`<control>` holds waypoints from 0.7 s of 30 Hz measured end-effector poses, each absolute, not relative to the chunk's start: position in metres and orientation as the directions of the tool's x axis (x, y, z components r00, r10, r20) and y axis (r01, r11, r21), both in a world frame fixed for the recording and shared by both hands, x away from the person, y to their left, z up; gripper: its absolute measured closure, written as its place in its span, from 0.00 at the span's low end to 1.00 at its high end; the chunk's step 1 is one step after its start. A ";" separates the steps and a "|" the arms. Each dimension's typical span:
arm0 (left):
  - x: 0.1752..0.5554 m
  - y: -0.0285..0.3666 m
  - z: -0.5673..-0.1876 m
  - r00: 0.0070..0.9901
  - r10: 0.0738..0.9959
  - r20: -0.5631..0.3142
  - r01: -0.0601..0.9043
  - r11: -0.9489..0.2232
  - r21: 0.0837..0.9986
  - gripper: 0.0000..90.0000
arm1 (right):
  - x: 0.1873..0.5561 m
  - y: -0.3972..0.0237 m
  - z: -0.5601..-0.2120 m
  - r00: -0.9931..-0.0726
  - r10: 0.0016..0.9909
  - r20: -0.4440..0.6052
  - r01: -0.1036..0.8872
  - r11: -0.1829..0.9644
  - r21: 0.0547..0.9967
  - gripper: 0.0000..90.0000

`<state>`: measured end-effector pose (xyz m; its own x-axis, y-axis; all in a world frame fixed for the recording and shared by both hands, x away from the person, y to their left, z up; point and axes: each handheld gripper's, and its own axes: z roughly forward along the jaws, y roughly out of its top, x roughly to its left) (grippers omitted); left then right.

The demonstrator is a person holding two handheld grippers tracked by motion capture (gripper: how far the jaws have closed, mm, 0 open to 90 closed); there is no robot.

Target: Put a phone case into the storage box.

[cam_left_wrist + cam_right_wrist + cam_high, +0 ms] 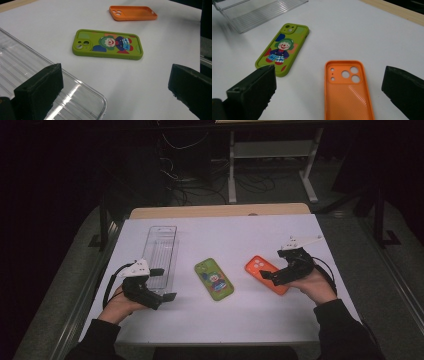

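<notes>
High view: right gripper [270, 274], jaws spread wide and empty, sits over the near end of the orange phone case [266, 274], long axis running away between the jaws; left gripper [163, 284], also spread and empty, is by the clear tray [161, 251], well apart.

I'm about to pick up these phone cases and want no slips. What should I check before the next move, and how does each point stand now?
1. Right gripper open above the orange silicone phone case: ok.
2. Orange case lies flat, hollow side up: ok.
3. Left gripper open, holding nothing: ok.
4. Green clown-print phone case lies apart from the orange one: ok.
5. Clear ribbed plastic tray holds nothing: ok.
6. Right jaws already touching the orange case: cannot tell.
</notes>
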<state>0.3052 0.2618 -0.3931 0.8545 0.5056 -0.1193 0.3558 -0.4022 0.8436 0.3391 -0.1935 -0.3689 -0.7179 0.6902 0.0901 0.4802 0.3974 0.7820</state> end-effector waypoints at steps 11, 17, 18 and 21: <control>0.306 0.262 -0.393 0.858 0.501 -0.114 0.350 -0.408 0.843 0.00 | 0.359 -0.196 -0.359 -0.701 0.708 0.082 0.481 0.384 0.788 0.00; 0.306 0.261 -0.393 0.859 0.500 -0.111 0.348 -0.412 0.842 0.00 | 0.369 -0.193 -0.356 -0.691 0.719 0.068 0.482 0.389 0.785 0.00; 0.306 0.261 -0.393 0.859 0.500 -0.111 0.348 -0.412 0.842 0.00 | 0.371 -0.192 -0.355 -0.691 0.720 0.061 0.479 0.393 0.785 0.00; 0.306 0.262 -0.393 0.859 0.500 -0.112 0.350 -0.414 0.840 0.00 | 0.375 -0.190 -0.353 -0.686 0.725 0.065 0.484 0.388 0.784 0.00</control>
